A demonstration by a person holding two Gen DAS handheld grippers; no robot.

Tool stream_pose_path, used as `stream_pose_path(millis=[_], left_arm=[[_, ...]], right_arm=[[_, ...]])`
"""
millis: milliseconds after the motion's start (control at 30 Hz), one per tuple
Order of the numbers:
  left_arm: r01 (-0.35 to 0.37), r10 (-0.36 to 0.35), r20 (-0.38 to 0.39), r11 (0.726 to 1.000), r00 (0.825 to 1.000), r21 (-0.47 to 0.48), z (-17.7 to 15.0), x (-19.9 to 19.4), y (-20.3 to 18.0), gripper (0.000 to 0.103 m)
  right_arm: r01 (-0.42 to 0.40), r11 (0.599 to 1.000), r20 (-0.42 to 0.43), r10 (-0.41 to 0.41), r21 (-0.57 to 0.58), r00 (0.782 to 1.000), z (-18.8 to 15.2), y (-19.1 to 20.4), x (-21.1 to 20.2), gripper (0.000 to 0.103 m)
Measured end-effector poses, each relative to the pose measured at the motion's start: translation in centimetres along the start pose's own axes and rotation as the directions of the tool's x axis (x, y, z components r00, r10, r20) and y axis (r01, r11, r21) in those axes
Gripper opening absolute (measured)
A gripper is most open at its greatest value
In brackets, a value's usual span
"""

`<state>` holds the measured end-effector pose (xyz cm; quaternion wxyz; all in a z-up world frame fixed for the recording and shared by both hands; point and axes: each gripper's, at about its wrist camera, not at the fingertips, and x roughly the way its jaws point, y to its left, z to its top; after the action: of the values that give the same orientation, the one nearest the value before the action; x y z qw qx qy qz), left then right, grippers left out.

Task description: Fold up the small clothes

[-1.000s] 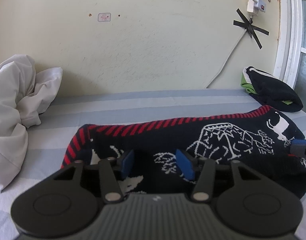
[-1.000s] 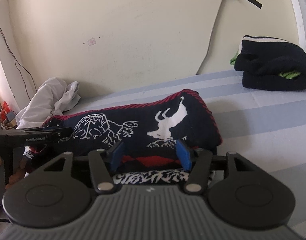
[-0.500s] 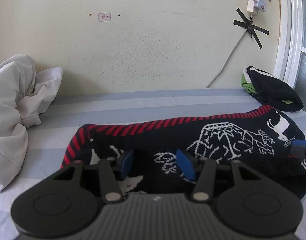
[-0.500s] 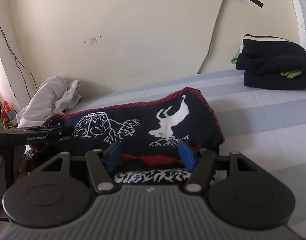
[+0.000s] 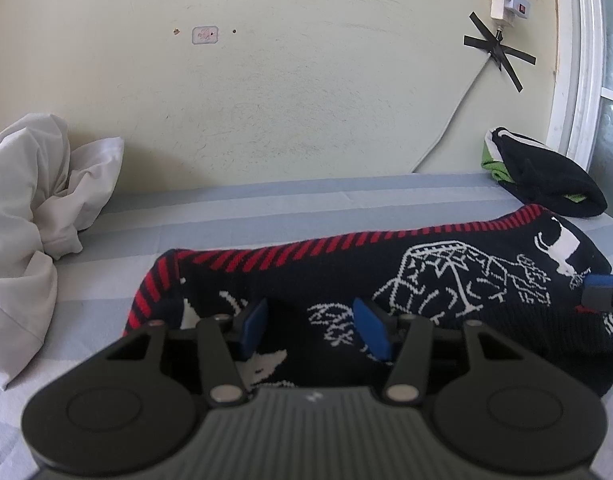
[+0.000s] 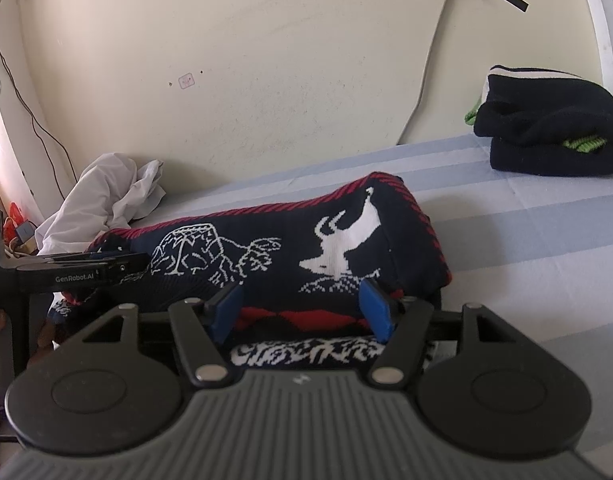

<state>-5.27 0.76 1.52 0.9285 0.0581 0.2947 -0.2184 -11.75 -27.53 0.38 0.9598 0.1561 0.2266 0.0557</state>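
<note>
Both wrist cams low, close, facing wall; share sweater (image 5: 386, 276) (image 6: 290, 248).

We count one patterned navy sweater (image 5: 426, 280), one crumpled white garment (image 5: 30, 216), one folded dark bundle (image 6: 546, 136), and two grippers on the bed (image 6: 526, 216).

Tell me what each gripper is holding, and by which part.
Nothing, it seems: the left gripper and right gripper both stand open over the folded sweater, pads apart.

Striped bed (image 5: 266, 208) bearing patterned sweater (image 5: 386, 276), white cloth (image 5: 34, 200), perhaps folded dark garments (image 6: 546, 140).
</note>
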Motion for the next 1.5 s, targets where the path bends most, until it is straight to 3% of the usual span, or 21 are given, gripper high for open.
stream_pose_path(millis=[233, 467, 1367, 1467, 1500], left_arm=[[-0.004, 0.004, 0.001, 1.000, 1.000, 0.009, -0.07, -0.10, -0.09, 0.050], [-0.003, 0.003, 0.001, 1.000, 1.000, 0.009, -0.07, -0.10, -0.06, 0.050], [-0.004, 0.004, 0.005, 1.000, 1.000, 0.008, -0.12, -0.10, -0.03, 0.050], [-0.016, 0.016, 0.007, 1.000, 1.000, 0.017, -0.13, -0.15, -0.16, 0.056], [-0.037, 0.037, 0.008, 0.999, 0.999, 0.020, -0.11, -0.16, -0.22, 0.065]], right_arm=[[-0.004, 1.000, 0.001, 0.004, 0.005, 1.000, 0.01, 0.00, -0.03, 0.068], [-0.031, 1.000, -0.002, 0.031, 0.006, 1.000, 0.06, -0.10, 0.00, 0.075], [-0.038, 0.999, -0.002, 0.038, 0.004, 0.999, 0.05, -0.25, 0.02, 0.076], [-0.039, 0.999, -0.002, 0.039, 0.004, 0.999, 0.06, -0.26, 0.04, 0.076], [-0.039, 0.999, -0.002, 0.039, 0.004, 0.999, 0.06, -0.27, 0.04, 0.076]])
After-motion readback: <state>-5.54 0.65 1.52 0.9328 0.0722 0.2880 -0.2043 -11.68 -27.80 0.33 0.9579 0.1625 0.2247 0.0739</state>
